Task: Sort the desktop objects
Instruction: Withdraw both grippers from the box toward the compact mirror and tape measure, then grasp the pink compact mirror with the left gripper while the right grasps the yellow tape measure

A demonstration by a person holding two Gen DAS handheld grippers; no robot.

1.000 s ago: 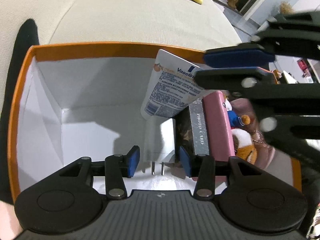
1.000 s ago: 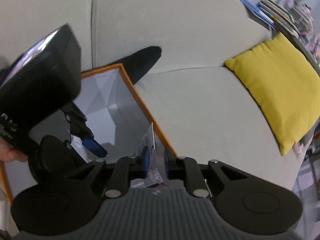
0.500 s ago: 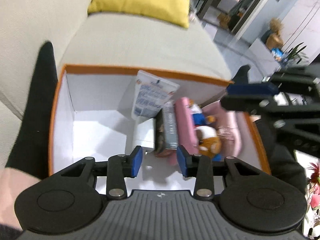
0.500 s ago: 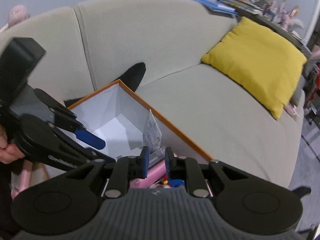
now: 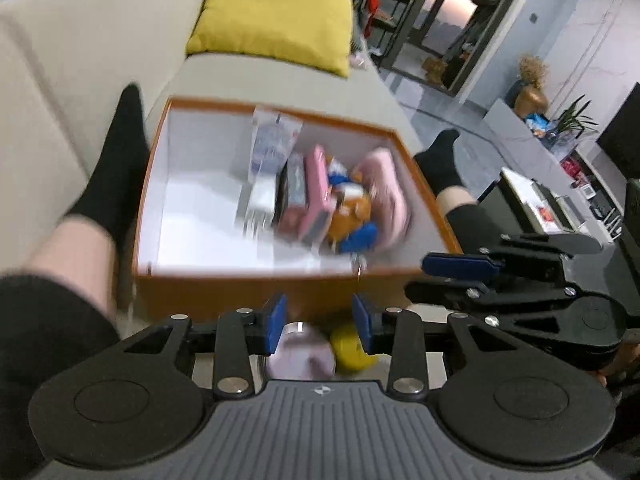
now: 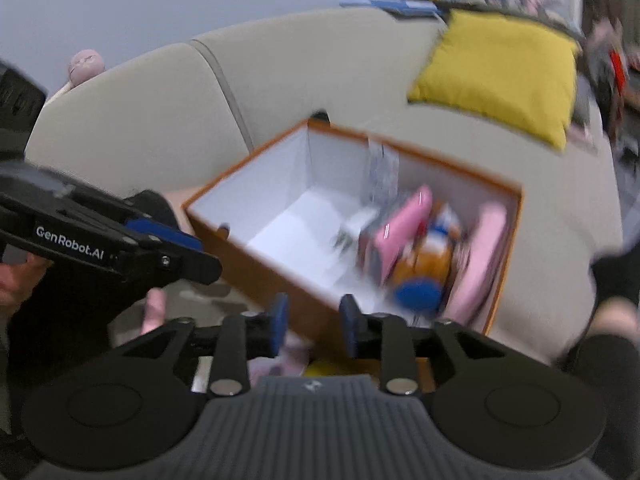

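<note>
An orange cardboard box with a white inside (image 5: 224, 280) sits on the beige sofa (image 5: 280, 80), between the person's legs in black socks. Crowded at the box's right end are a white tube (image 5: 274, 148), a pink flat case (image 5: 316, 184), a blurred orange and blue plush toy (image 5: 352, 216) and a pale pink pouch (image 5: 390, 188). The left gripper (image 5: 318, 324) hangs before the box's near wall, jaws apart and empty. The right gripper (image 6: 312, 324) is likewise parted, holding nothing, near that wall. A yellow cushion (image 5: 276, 12) lies beyond the box.
</note>
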